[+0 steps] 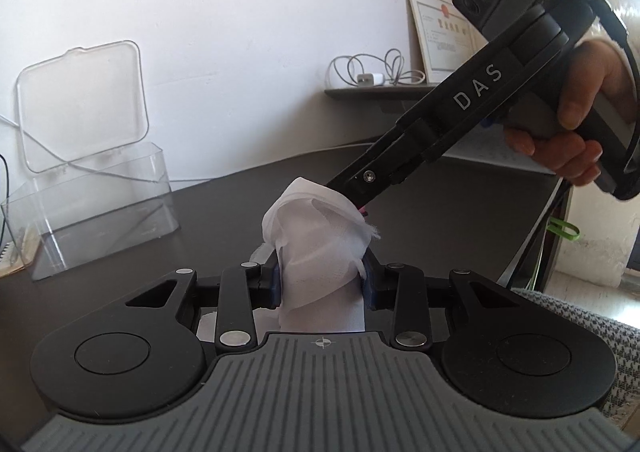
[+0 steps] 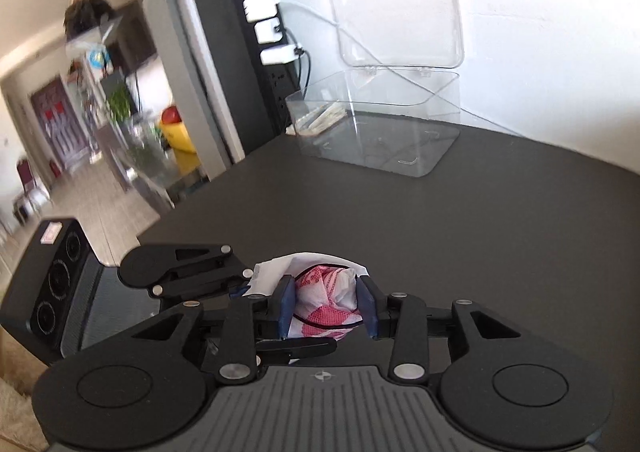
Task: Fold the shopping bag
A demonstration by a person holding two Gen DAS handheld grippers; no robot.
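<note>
While both grippers meet at frame centre, the bundled shopping bag (image 1: 320,248) sits between them.
Left gripper (image 1: 322,284) clamps its white lower end; right gripper's (image 2: 328,310) blue pads flank the red-patterned bundle, contact unclear.

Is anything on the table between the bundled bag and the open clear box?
Nothing visible. The bag sits between the pads of both the left gripper and the right gripper, and only bare dark table lies ahead up to the clear box, whose lid stands open.
</note>
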